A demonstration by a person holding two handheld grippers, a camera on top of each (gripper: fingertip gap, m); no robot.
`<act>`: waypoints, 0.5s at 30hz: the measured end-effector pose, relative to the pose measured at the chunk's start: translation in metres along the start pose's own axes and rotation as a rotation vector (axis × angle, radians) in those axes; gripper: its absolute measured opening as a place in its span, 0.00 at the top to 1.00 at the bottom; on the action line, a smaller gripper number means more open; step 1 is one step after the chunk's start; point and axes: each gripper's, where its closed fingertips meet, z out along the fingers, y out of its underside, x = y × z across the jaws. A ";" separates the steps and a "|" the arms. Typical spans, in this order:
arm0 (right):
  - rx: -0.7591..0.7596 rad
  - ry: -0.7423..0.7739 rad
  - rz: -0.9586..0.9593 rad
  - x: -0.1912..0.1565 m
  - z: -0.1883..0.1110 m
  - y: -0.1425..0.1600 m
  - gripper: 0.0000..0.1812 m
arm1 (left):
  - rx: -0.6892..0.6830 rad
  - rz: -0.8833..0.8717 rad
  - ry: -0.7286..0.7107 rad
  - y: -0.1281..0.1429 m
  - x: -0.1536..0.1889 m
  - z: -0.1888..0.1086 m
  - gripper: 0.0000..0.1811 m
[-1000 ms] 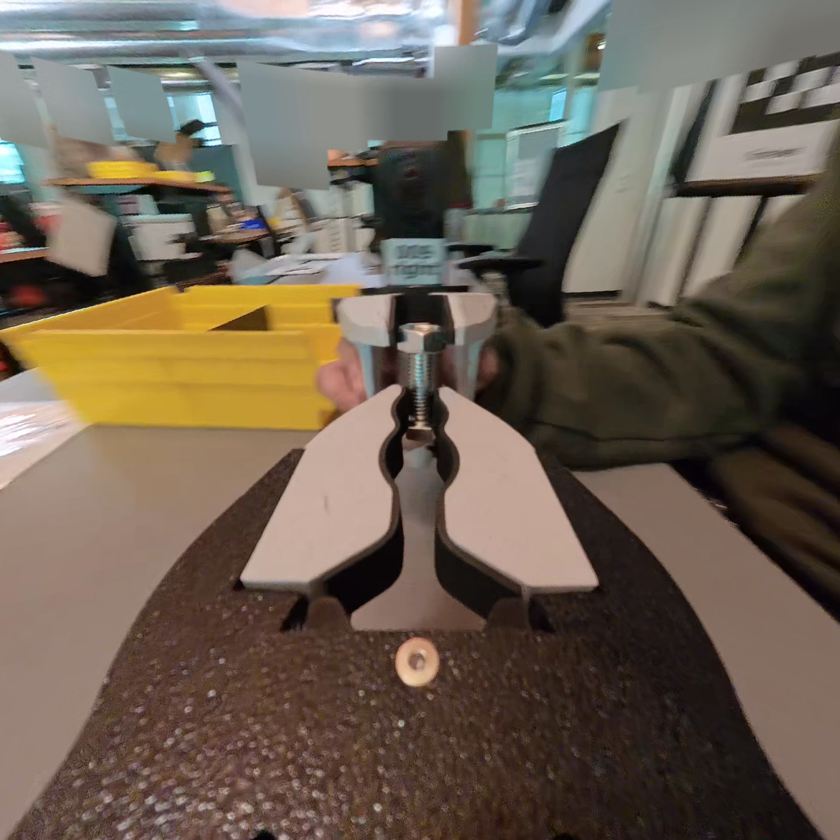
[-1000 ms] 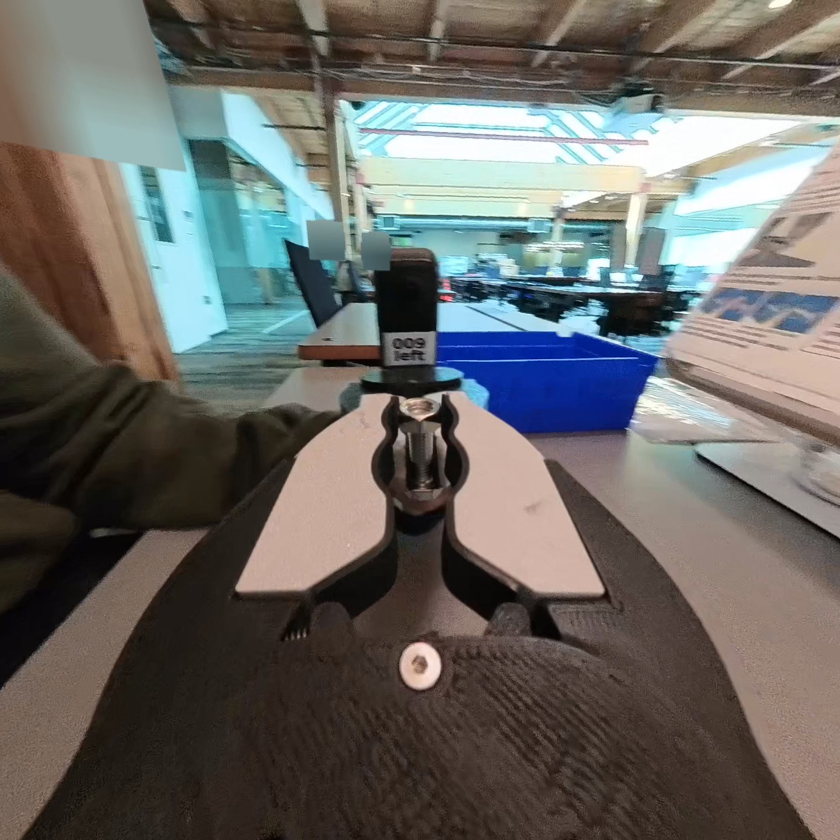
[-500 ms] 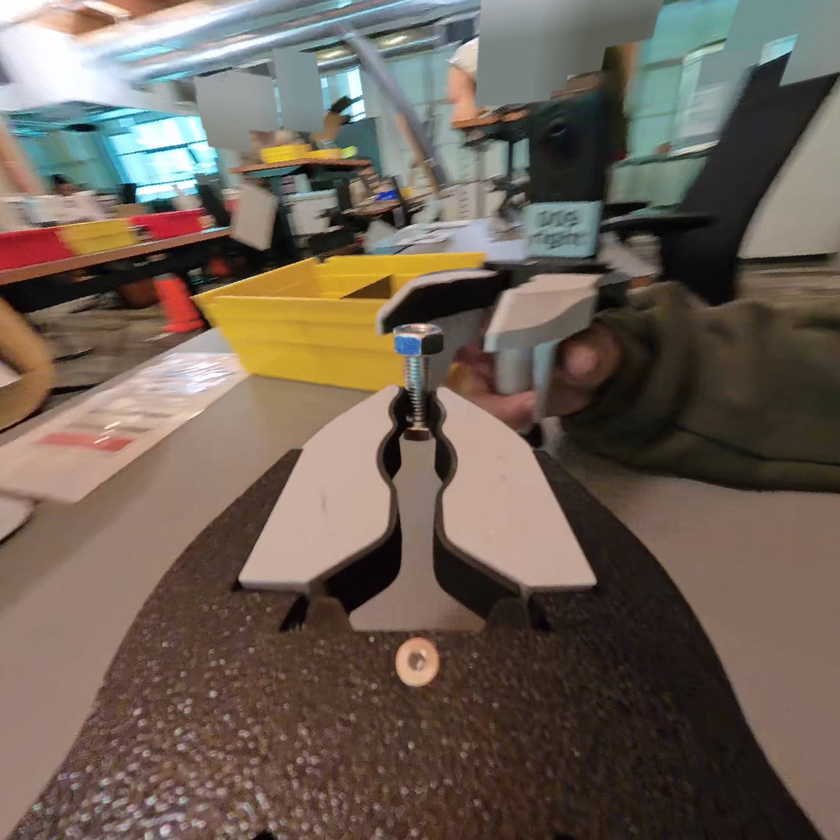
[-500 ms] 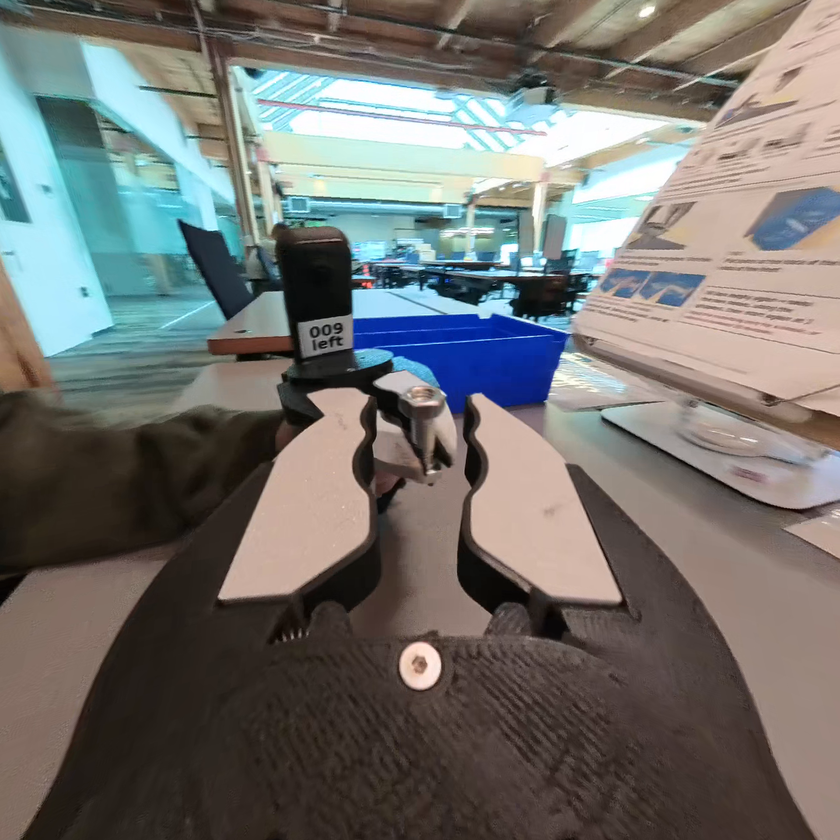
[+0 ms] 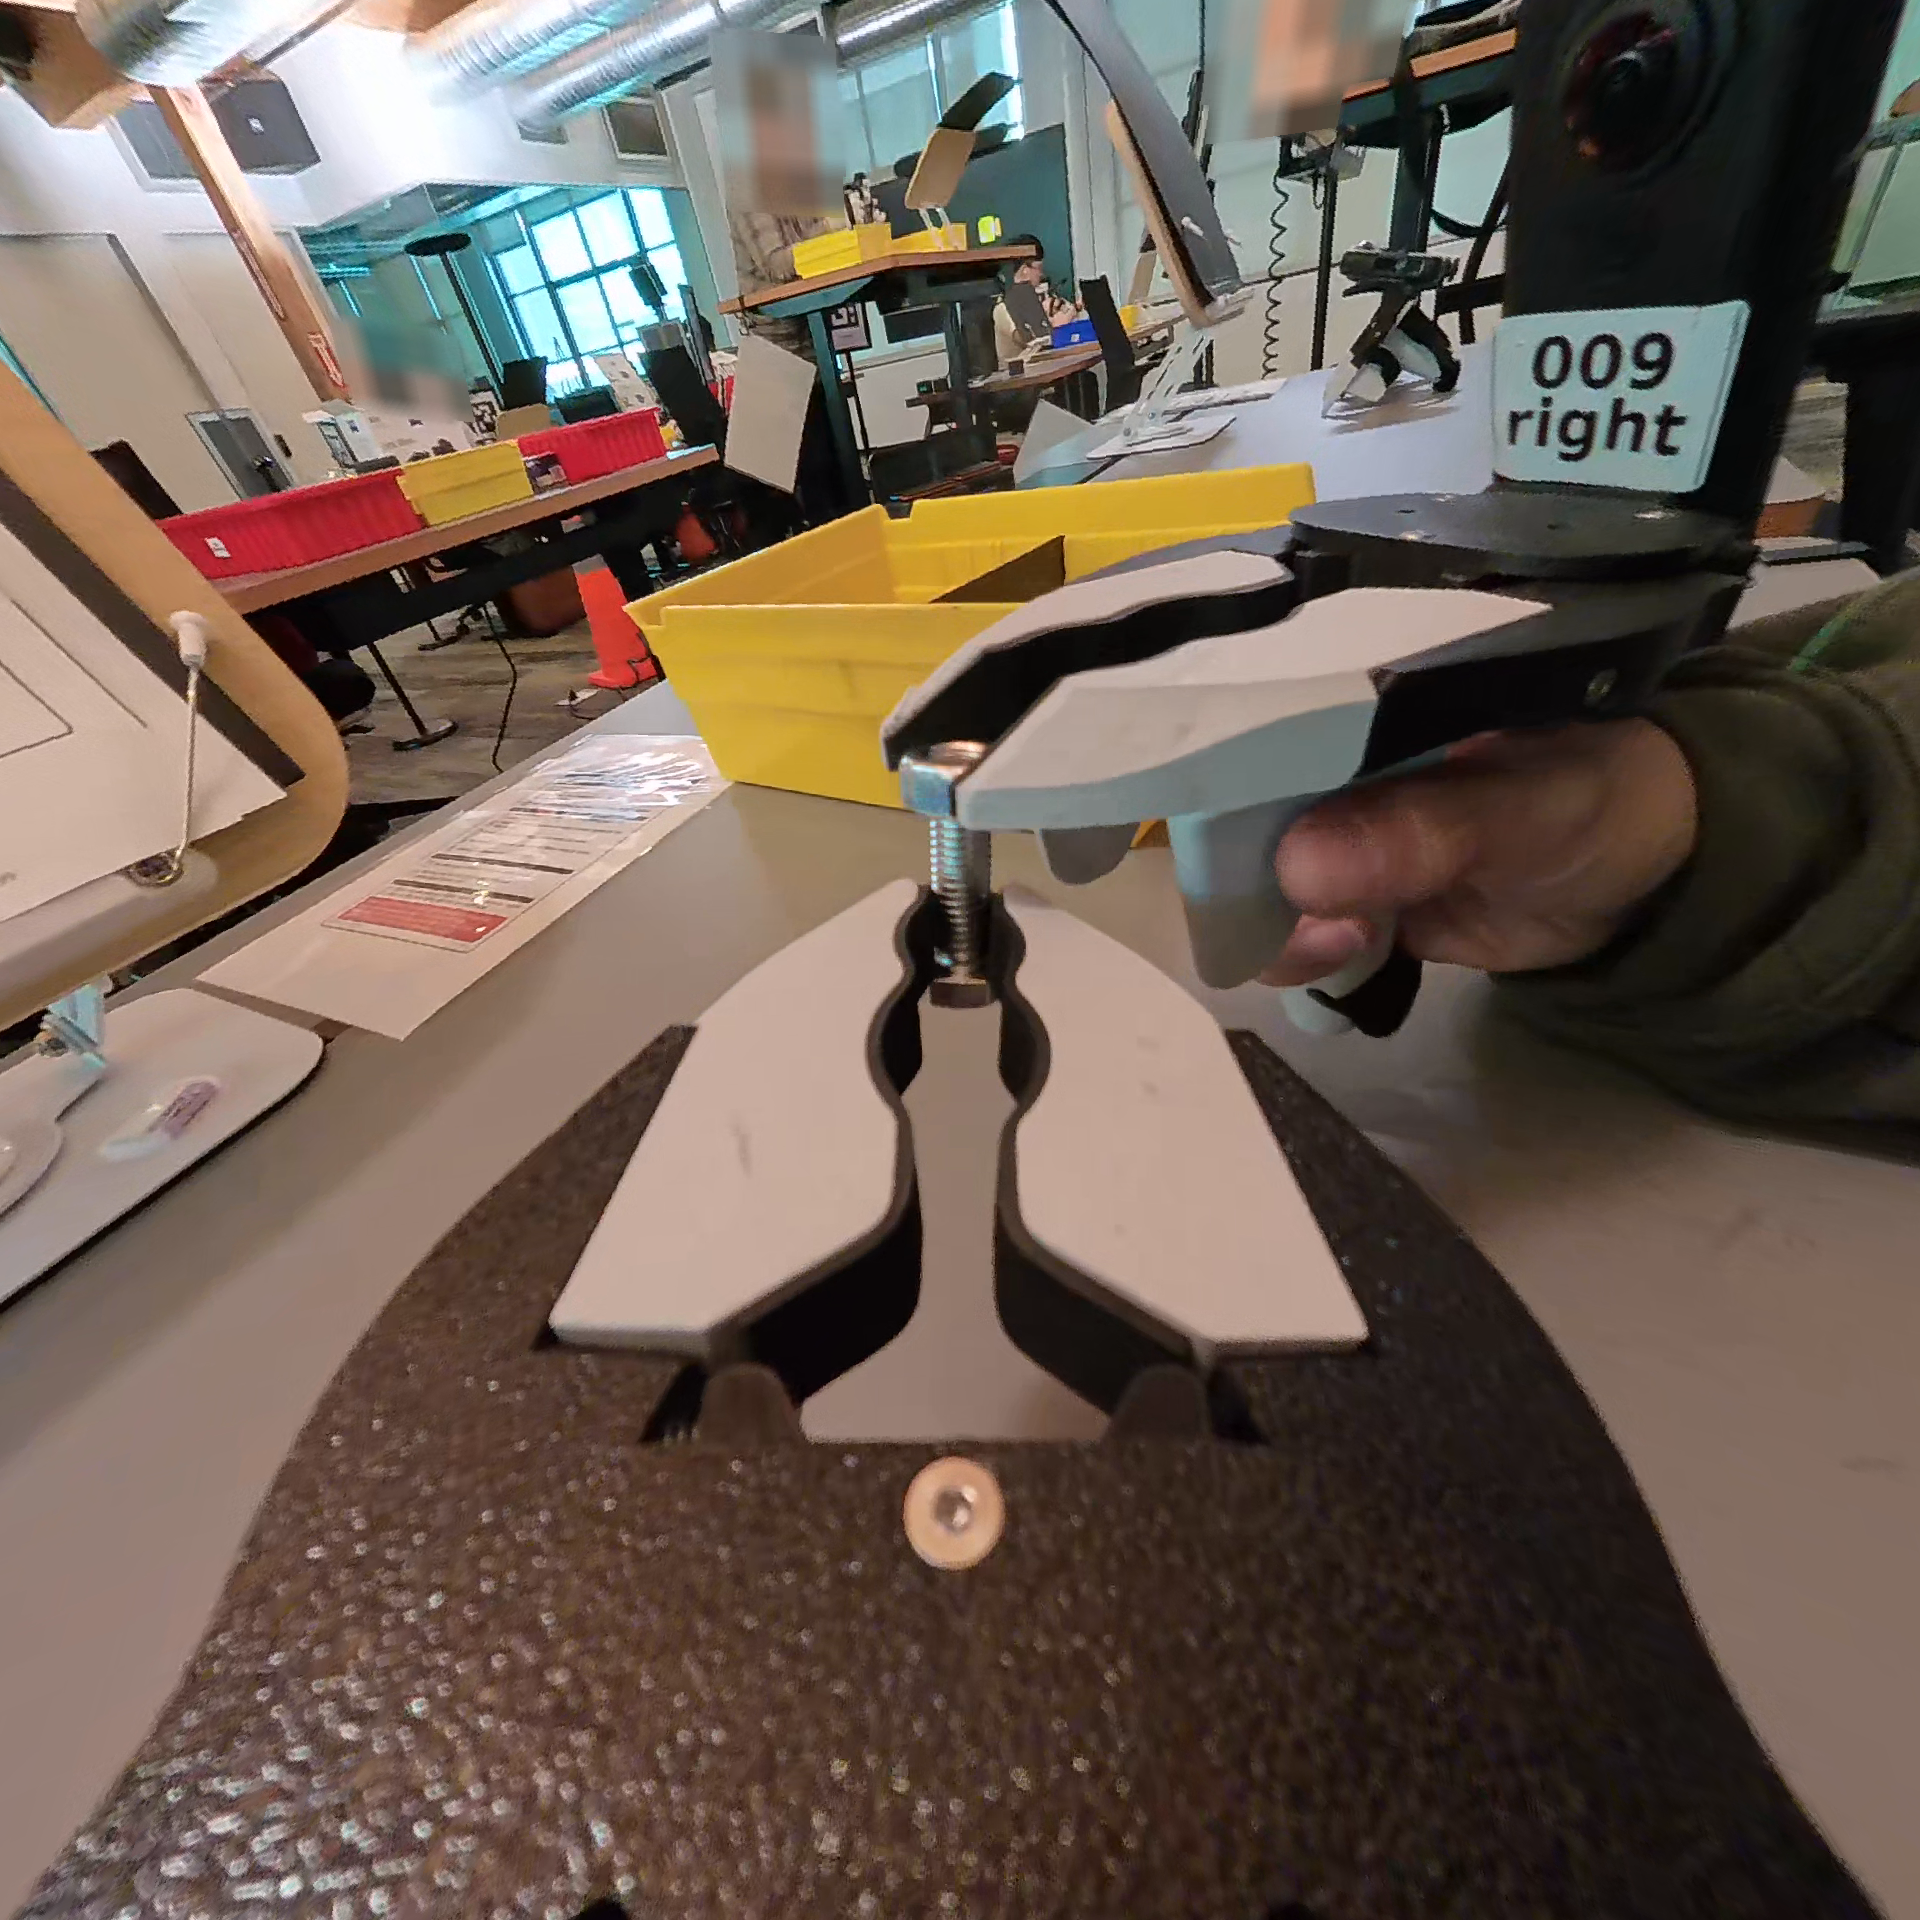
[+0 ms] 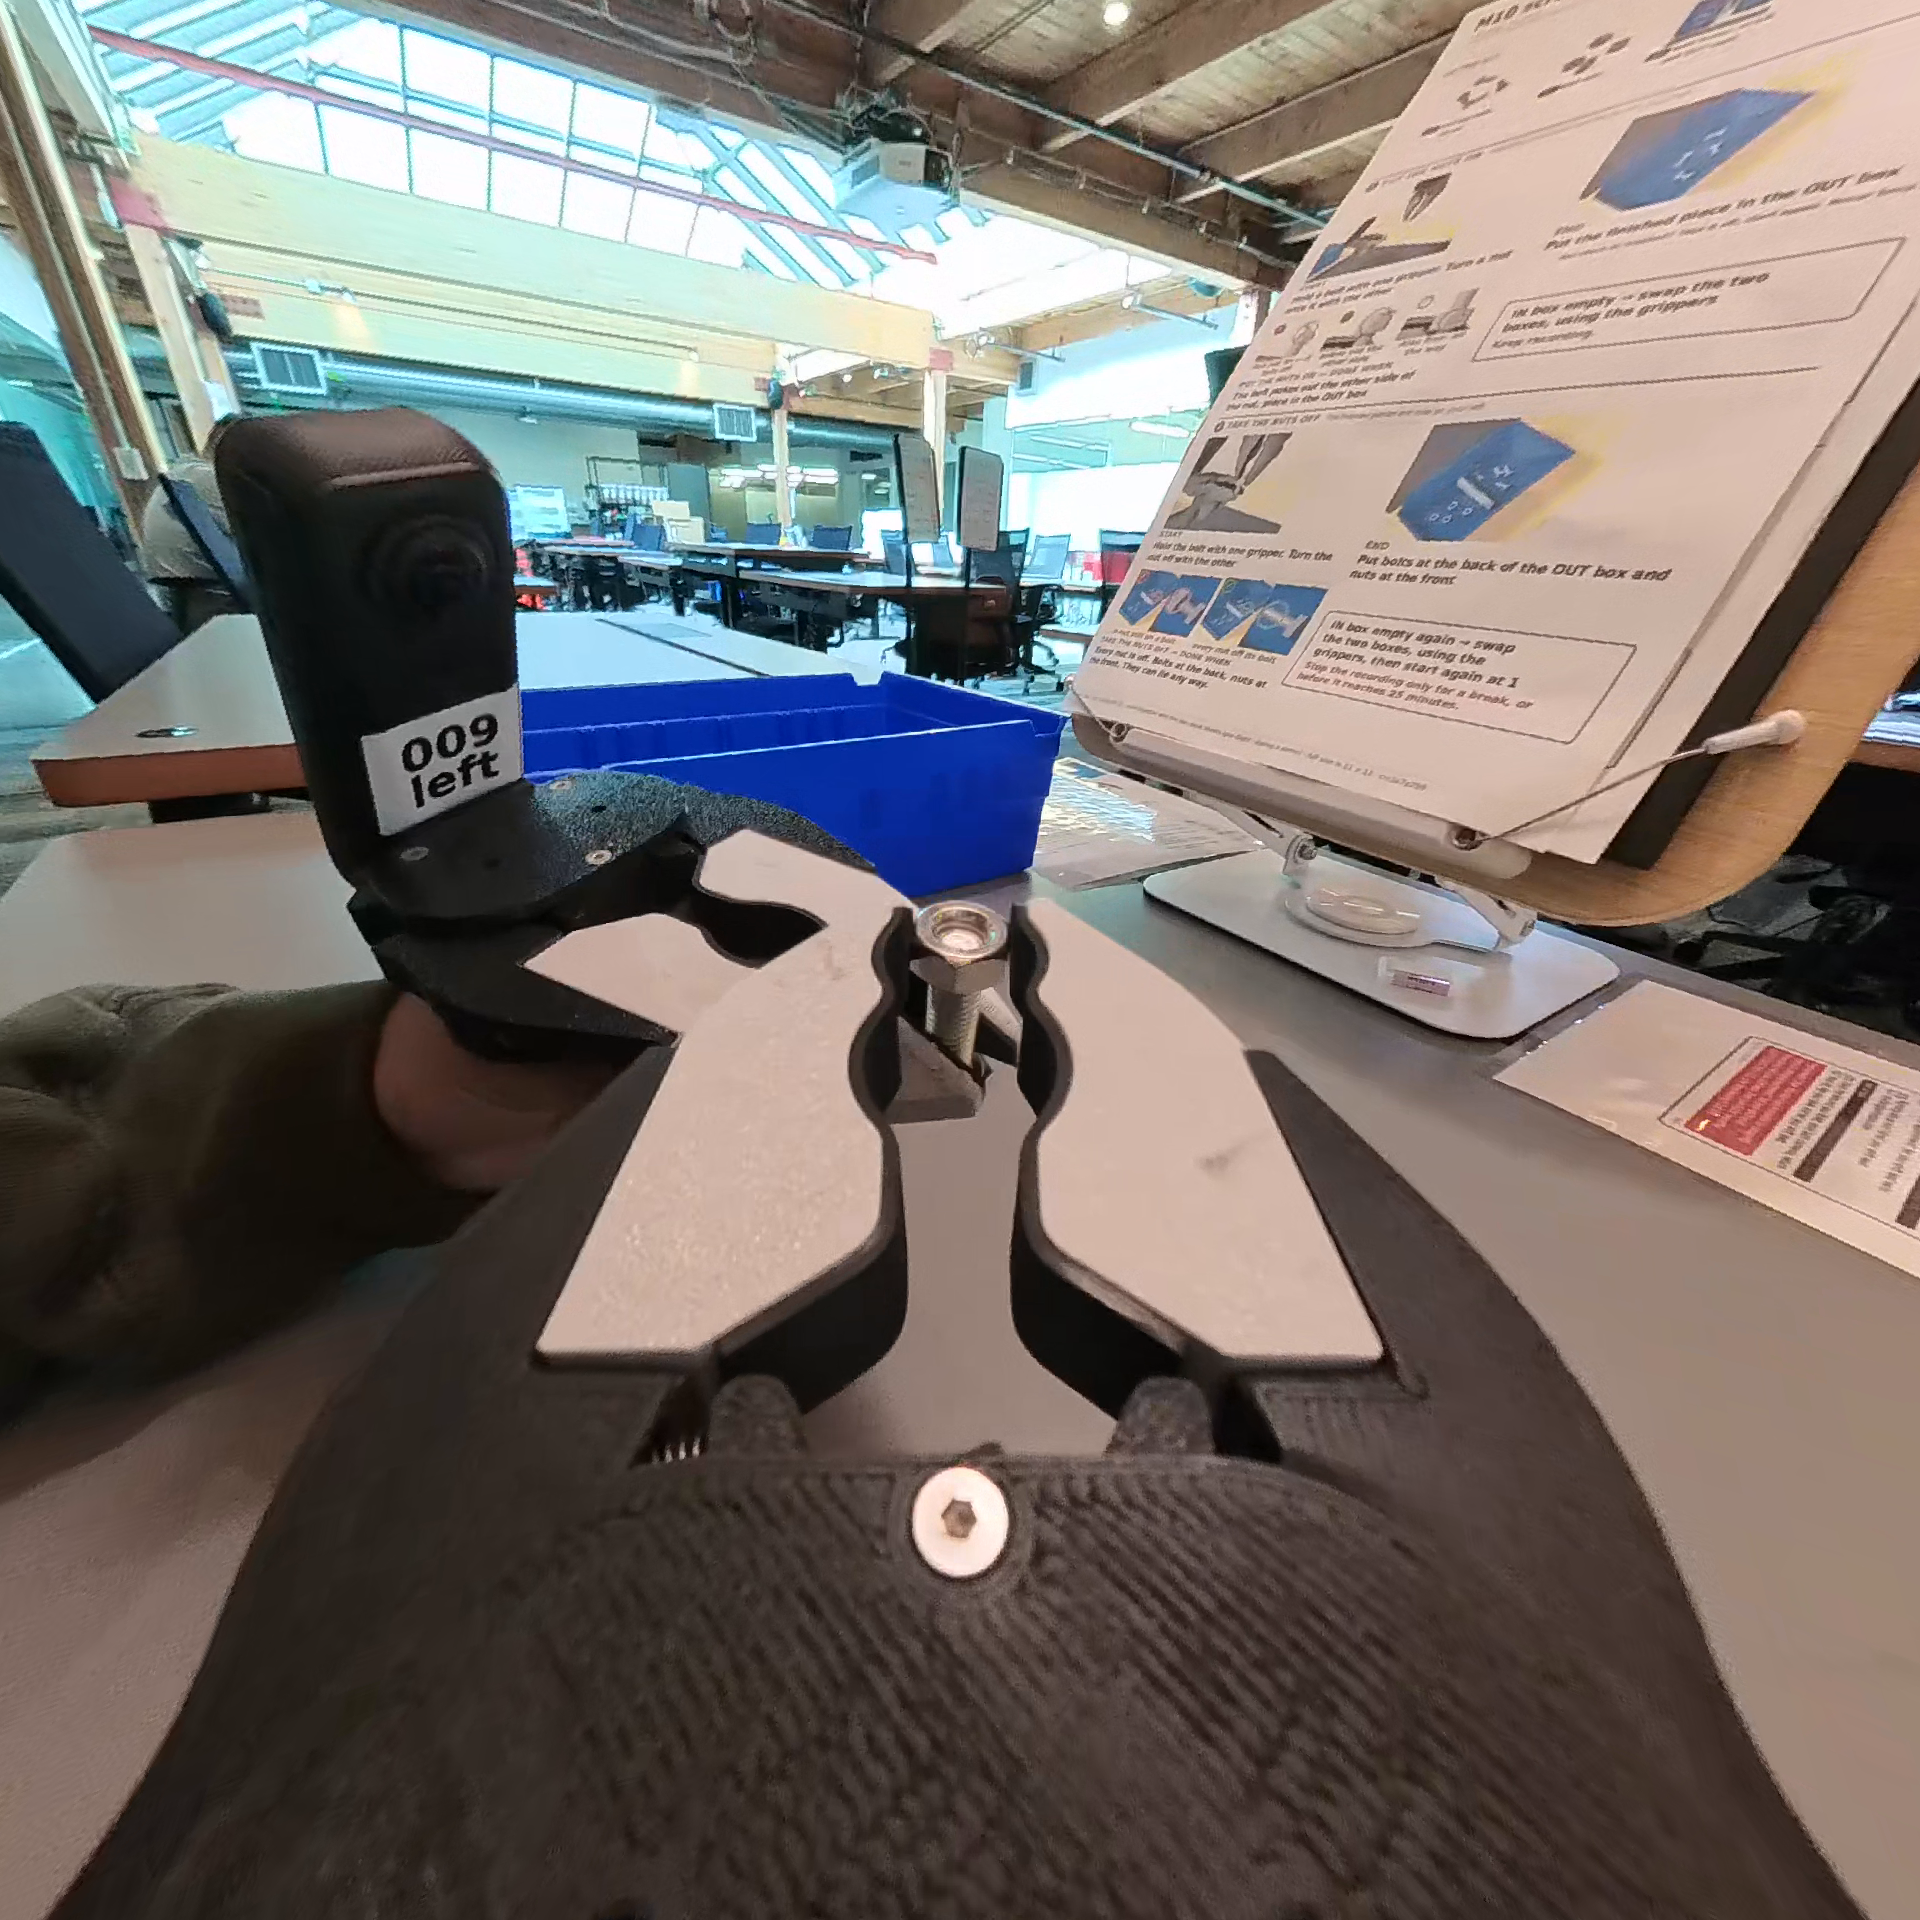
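Left of the bolt (image 5: 958, 873): paper stand (image 5: 156, 727) on the table (image 5: 1558, 1299) | at the bolt: left gripper (image 5: 958, 956) closed tight on its lower end, shank upright | right of the bolt: right gripper (image 6: 958, 935) clamped on the hex top | judgement: keep both grips square to the shank, lest it cock.

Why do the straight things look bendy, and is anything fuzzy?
Right wrist view: the wide lens bows the wooden document stand and ceiling beams; skylights glare white; the bolt in the right gripper looks sharp. Left wrist view: the corners smear, the yellow bin looks slanted, and the left gripper stays crisp.
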 end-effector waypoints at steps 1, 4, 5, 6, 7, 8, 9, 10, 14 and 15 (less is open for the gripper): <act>-0.009 -0.016 0.002 -0.001 0.000 0.001 0.90 | 0.003 -0.008 0.014 0.000 0.001 0.000 0.95; 0.001 -0.122 0.040 -0.007 -0.004 -0.003 0.90 | 0.055 -0.072 0.142 -0.008 0.015 -0.004 0.95; 0.021 -0.188 0.051 -0.013 -0.008 -0.007 0.90 | 0.088 -0.110 0.232 -0.013 0.024 -0.007 0.95; 0.041 -0.272 0.065 -0.021 -0.013 -0.012 0.90 | 0.122 -0.146 0.328 -0.019 0.035 -0.012 0.95; 0.059 -0.358 0.079 -0.029 -0.020 -0.017 0.90 | 0.150 -0.167 0.415 -0.024 0.045 -0.017 0.95; 0.074 -0.440 0.093 -0.037 -0.027 -0.022 0.90 | 0.165 -0.180 0.505 -0.028 0.056 -0.022 0.95; 0.078 -0.527 0.100 -0.047 -0.033 -0.024 0.90 | 0.169 -0.189 0.576 -0.030 0.065 -0.026 0.95; 0.079 -0.584 0.103 -0.053 -0.038 -0.026 0.90 | 0.174 -0.187 0.612 -0.031 0.070 -0.029 0.95; 0.097 -0.683 0.106 -0.067 -0.047 -0.030 0.90 | 0.194 -0.206 0.703 -0.035 0.081 -0.036 0.95; 0.105 -0.687 0.115 -0.067 -0.047 -0.031 0.90 | 0.195 -0.207 0.708 -0.036 0.081 -0.036 0.95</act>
